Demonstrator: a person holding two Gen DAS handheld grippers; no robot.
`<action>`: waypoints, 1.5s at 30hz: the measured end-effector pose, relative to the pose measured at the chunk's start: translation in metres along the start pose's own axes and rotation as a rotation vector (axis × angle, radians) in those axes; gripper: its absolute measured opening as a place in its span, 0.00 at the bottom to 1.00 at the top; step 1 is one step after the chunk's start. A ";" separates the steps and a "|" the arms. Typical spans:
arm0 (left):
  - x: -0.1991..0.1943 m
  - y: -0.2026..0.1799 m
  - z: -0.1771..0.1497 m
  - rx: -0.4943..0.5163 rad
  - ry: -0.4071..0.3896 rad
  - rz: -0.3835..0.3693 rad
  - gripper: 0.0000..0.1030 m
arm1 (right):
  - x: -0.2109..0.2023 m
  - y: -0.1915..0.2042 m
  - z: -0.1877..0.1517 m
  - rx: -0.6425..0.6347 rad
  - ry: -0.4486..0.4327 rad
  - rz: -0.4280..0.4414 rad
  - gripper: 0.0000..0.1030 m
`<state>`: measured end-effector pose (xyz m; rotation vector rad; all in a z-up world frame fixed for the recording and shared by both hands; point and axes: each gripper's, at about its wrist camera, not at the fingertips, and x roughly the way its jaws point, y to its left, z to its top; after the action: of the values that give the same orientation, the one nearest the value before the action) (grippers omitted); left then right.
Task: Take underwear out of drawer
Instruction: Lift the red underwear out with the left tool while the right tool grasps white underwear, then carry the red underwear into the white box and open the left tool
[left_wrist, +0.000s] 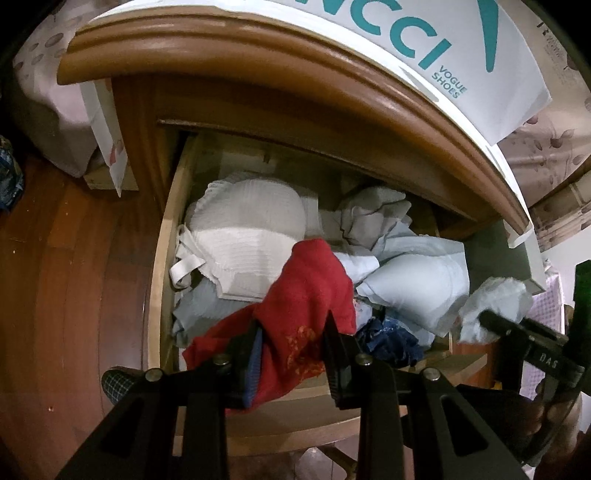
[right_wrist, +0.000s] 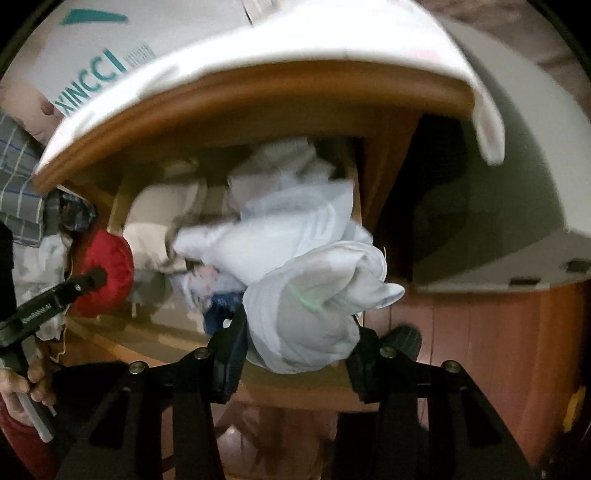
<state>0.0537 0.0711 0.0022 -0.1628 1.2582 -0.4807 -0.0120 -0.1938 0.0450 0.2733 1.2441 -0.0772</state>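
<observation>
The wooden drawer (left_wrist: 162, 258) stands pulled out and holds several crumpled garments. In the left wrist view my left gripper (left_wrist: 295, 332) is shut on red underwear (left_wrist: 310, 288), lifted over the drawer's front half. At the right edge of that view, my right gripper (left_wrist: 491, 321) pinches a pale blue garment (left_wrist: 495, 295). In the right wrist view my right gripper (right_wrist: 297, 332) is shut on that pale blue garment (right_wrist: 314, 306), a bunched wad hanging above the drawer front (right_wrist: 295, 384). My left gripper (right_wrist: 92, 277) with the red underwear (right_wrist: 107, 266) shows at the left.
A white ribbed garment (left_wrist: 251, 221), more pale blue cloth (left_wrist: 413, 288) and a dark blue piece (left_wrist: 388, 339) lie in the drawer. The nightstand top (left_wrist: 258, 48) overhangs it, with a white shoe box (left_wrist: 461, 48) on top. Wooden floor (left_wrist: 55, 277) lies left; a hand (right_wrist: 22, 380) holds the left gripper.
</observation>
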 end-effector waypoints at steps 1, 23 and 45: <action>-0.002 -0.001 0.000 0.002 -0.009 0.001 0.28 | -0.002 0.001 0.001 -0.008 -0.029 -0.011 0.42; -0.161 -0.070 0.054 0.181 -0.281 0.031 0.28 | 0.014 -0.012 0.001 -0.072 -0.207 -0.091 0.42; -0.142 -0.116 0.235 0.163 -0.293 0.144 0.29 | -0.023 -0.023 -0.012 0.039 -0.345 0.061 0.42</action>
<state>0.2128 -0.0043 0.2429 -0.0031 0.9320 -0.4157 -0.0350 -0.2154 0.0598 0.3164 0.8914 -0.0921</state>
